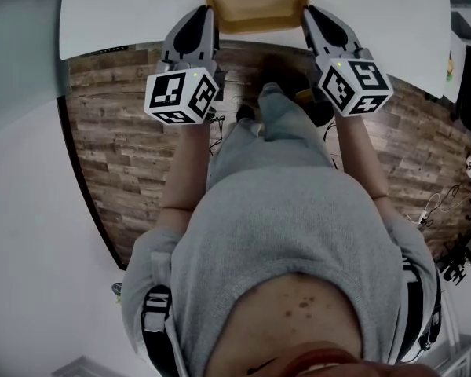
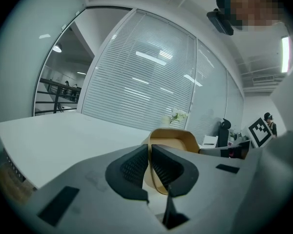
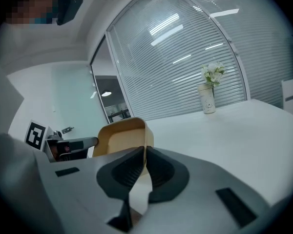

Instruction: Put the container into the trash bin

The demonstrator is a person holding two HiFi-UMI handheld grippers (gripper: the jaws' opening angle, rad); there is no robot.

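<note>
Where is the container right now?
Top centre of the head view, at the white table's near edge, the container is pinched from both sides: left gripper on its left wall, right gripper on its right wall.

A: Head view: the desk is cut off by the top edge. The tips of the left gripper and right gripper are lost at the ends of the container.

B: Same in both gripper views. The fingers cover the container's near wall and bottom. The clutter at far right is too small to tell.
</note>
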